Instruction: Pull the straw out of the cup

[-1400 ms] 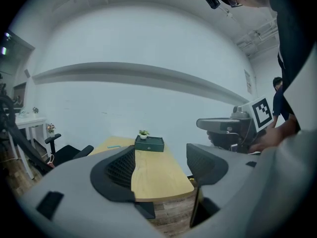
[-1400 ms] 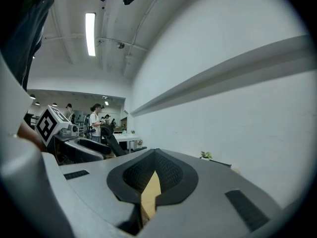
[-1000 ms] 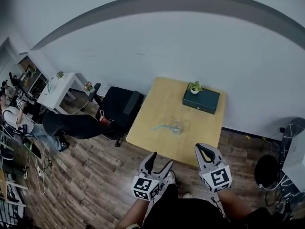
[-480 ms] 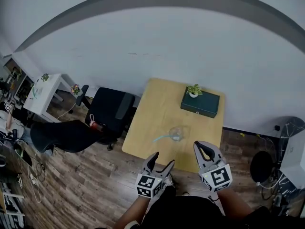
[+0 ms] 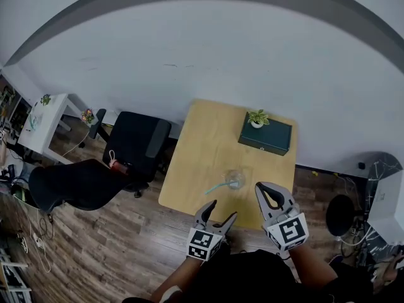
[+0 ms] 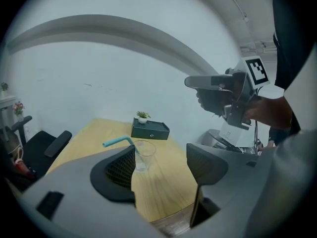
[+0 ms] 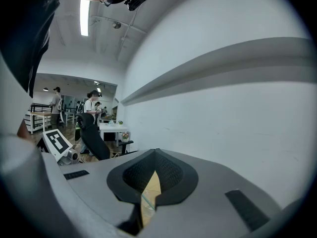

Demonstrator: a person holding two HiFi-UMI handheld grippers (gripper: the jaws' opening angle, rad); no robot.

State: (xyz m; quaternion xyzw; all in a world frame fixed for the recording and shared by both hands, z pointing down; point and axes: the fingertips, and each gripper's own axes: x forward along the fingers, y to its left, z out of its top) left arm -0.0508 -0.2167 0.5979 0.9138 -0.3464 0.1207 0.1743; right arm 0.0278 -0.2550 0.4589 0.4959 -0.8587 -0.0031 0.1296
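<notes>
Nearest to me, both tools are held over the wooden floor (image 5: pixel 120 238), short of the counter (image 5: pixel 202 137). The left hand-held gripper (image 5: pixel 222 209) is released: in its own view the jaws stand wide apart with nothing between them, only the counter top showing through the gap. The right hand-held gripper (image 5: pixel 264 191) is clenched. Its view shows the two pads (image 7: pixel 171 175) brought together to a thin slit and grasping nothing, with a sliver of counter visible through the slit. It sits at the counter's near edge, not touching the cup. Next out, the clear cup (image 5: pixel 234 180) stands upright on the counter close to the near edge, ahead of both tools. The light blue straw (image 5: pixel 214 187) is in the cup, leaning out over the rim to the left with its top bent. Neither tool touches it. Toward the far edge, a dark green box (image 5: pixel 266 136) lies on the counter with a small potted plant (image 5: pixel 256 116) on its left end. A black office chair (image 5: pixel 136 145) stands left of the counter. A white wall closes the scene behind.
</notes>
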